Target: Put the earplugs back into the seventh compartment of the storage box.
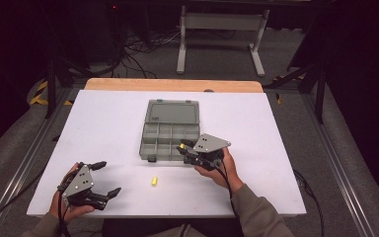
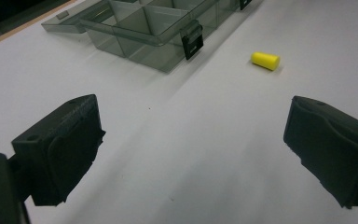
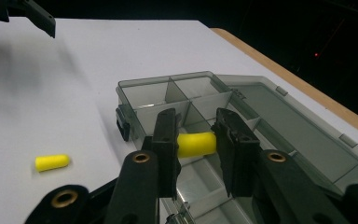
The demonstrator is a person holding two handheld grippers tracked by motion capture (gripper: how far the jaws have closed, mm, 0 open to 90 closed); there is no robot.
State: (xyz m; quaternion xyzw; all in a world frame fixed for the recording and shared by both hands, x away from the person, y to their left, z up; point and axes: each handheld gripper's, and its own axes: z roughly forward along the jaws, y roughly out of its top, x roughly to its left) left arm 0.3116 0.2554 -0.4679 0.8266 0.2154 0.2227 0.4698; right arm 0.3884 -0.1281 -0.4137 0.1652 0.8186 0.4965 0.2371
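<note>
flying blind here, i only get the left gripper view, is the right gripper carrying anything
Observer: Yes, the right gripper is shut on a yellow earplug, pinched between its jaws.
Operator: where's it holding that
Observer: Over the open grey organizer box, above the compartments at its near right corner.
Operator: and my loose plug, which side of it
Observer: The loose earplug lies on the white table between the two grippers, in front of the box; your left gripper is open.
</note>
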